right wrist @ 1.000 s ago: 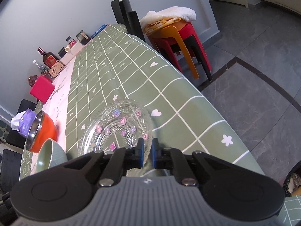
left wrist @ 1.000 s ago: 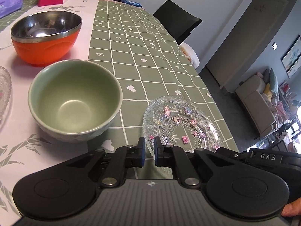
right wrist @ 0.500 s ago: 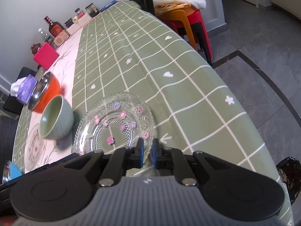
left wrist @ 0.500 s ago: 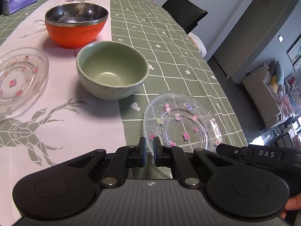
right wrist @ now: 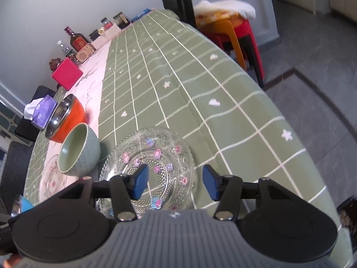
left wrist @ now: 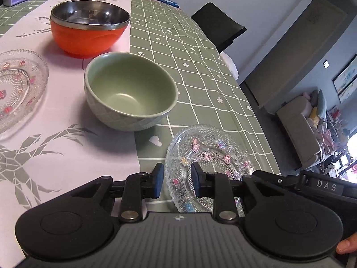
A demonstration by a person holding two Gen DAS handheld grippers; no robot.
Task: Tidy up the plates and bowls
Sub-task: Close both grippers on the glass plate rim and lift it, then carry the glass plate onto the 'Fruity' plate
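Only left wrist view shows second plate (left wrist: 17, 84) — both grippers' jaws parted, empty.

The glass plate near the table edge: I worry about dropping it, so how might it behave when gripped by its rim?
The glass plate looks rigid and probably fragile: clear pressed glass. Its beaded rim may slip between smooth pads, so grip squarely. It lies flat and shallow, so the rim is low; pushing would likely slide it toward the tablecloth's edge.

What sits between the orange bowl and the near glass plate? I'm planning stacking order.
The green bowl sits between the orange bowl and near glass plate, clearest in the left wrist view.
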